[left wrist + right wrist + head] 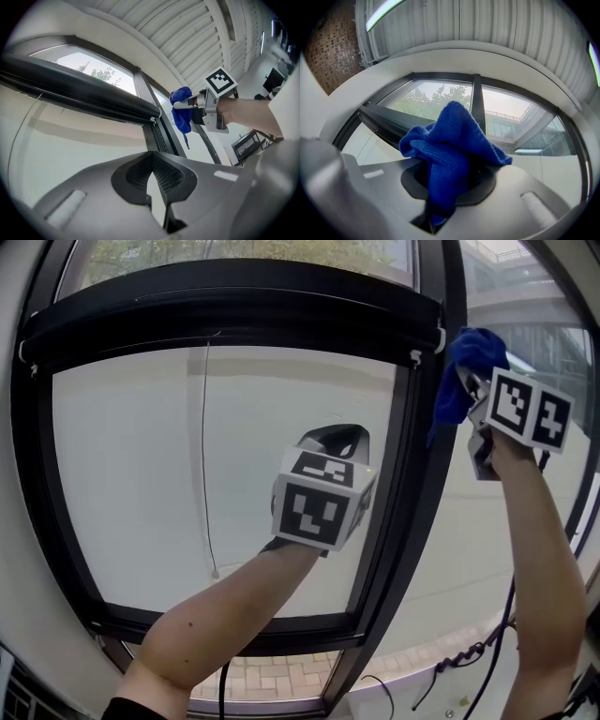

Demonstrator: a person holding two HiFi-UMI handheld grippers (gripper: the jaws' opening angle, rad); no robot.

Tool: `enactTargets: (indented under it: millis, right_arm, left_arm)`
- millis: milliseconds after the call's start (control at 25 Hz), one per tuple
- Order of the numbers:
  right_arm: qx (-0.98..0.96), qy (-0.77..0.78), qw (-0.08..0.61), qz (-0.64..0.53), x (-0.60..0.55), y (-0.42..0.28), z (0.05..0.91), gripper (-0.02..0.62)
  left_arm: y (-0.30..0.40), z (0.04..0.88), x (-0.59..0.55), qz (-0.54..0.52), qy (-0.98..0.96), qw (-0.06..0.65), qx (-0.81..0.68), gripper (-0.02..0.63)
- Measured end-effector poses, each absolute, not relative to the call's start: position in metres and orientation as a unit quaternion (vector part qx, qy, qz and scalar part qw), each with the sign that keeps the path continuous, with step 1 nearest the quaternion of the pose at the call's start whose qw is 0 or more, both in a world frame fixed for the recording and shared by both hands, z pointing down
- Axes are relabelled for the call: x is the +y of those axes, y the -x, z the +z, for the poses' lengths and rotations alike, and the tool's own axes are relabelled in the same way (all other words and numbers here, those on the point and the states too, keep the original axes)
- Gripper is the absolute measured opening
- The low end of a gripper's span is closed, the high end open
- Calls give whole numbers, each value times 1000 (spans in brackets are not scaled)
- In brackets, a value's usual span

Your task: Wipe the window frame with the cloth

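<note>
Currently the right tongs (475, 387) are clenching a crumpled blue microfibre cloth (457, 390) and holding it up high at the black metal vertical window frame (401, 474), just beside the right end of the black roller-blind housing (234, 306). Whether the cloth is actually touching the frame, cannot tell. Cloth is bunching out between both jaws, with a tail hanging down. Left tongs (153, 160) are hovering lower, in front of the pale pane, jaws pressed together at the tips and gripping nothing. Thin white pull cord (205, 465) is hanging to their left.
</note>
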State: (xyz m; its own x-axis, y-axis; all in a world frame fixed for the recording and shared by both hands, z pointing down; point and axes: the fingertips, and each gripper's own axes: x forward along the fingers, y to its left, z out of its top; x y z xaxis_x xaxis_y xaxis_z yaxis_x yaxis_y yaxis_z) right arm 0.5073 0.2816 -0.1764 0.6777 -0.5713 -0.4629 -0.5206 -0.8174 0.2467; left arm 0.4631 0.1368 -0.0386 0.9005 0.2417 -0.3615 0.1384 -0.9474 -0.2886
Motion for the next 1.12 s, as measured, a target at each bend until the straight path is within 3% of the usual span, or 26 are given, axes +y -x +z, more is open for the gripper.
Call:
enactTargets:
  millis: [880, 1120]
  right_arm:
    - [-299, -923, 64, -235, 281, -514, -147, 75]
    - [-332, -912, 90, -225, 258, -546, -153, 75]
  left_arm:
    - [-466, -48, 144, 218, 962, 108, -124, -8]
    - [-491, -65, 152, 221, 962, 138, -86, -8]
